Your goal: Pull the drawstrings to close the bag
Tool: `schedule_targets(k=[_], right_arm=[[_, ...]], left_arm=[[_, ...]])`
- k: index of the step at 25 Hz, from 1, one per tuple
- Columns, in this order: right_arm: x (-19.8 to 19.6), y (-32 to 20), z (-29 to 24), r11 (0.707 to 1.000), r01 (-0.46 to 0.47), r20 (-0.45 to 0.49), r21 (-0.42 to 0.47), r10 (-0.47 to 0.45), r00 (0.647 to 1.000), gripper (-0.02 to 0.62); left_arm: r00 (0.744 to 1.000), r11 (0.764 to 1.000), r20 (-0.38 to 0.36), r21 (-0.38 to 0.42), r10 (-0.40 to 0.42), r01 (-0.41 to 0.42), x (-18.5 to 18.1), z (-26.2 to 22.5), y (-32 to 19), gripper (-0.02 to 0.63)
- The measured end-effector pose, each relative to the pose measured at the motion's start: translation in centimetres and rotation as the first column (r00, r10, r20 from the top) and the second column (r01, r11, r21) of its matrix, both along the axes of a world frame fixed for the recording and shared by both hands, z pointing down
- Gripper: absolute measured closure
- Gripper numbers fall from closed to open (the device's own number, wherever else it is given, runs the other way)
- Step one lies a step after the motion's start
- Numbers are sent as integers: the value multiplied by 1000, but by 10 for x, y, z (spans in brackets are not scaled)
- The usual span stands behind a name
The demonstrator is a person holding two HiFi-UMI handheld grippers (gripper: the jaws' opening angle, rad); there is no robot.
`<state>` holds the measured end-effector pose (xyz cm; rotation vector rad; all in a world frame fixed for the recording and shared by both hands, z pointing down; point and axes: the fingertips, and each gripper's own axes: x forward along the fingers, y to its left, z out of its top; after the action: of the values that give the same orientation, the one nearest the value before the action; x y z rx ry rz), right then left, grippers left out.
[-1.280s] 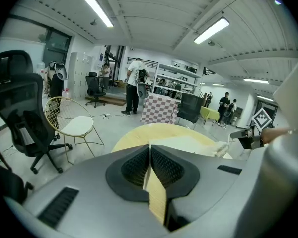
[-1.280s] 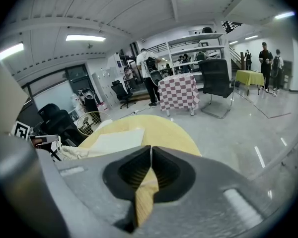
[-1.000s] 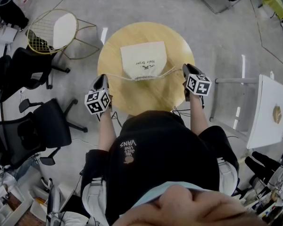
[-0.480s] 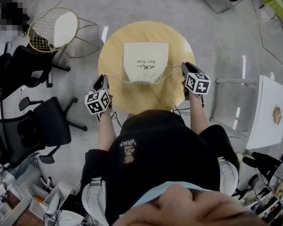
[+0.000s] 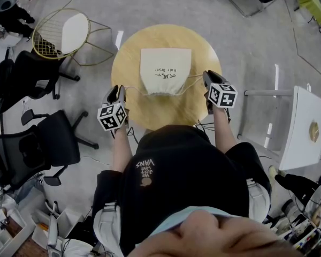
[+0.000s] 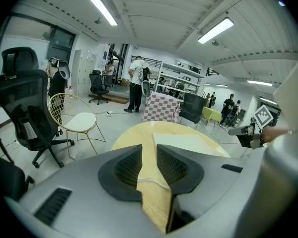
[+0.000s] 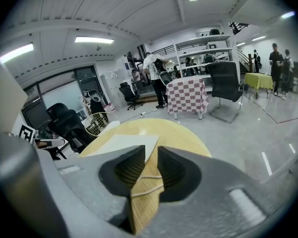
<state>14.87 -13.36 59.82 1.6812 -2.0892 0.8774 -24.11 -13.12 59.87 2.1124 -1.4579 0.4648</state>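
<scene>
Bag sits mid-bench. It's cream cloth with dark print, lying flat, and the mouth edge faces me with its corners rounded in. Drawstrings leave both sides of the mouth and run out to the grippers, both sagging a bit.

Left gripper: jaws a narrow gap apart. One strand crosses the gap and I see no pinch on it. Right gripper: same, jaws apart with two strands across the gap.

Vs a second ago: the drawstrings were one taut straight line and the mouth was bunched tighter. Now they're slack and the bag lies squarer and flatter. Right gripper has come slightly in toward the bag; left has barely shifted.
</scene>
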Motion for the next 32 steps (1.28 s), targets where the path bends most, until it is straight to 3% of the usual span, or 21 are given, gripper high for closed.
schedule_targets(k=[6, 13, 23, 32], right_arm=[[-6, 2, -10, 1000, 15, -1, 19, -15, 1000, 518], [-23, -5, -46, 991, 59, -34, 123, -55, 998, 520], [-45, -10, -100, 961, 99, -27, 259, -96, 995, 525], [-66, -6, -130, 930, 164, -29, 329, -163, 986, 528]], left_arm=[[1000, 999, 14, 35, 16, -17, 7, -15, -3, 518], [997, 982, 21, 176, 69, -72, 26, -59, -16, 518], [987, 929, -3, 340, 159, -148, 58, -123, -22, 518], [970, 894, 3, 388, 244, -226, 88, -141, -19, 518]])
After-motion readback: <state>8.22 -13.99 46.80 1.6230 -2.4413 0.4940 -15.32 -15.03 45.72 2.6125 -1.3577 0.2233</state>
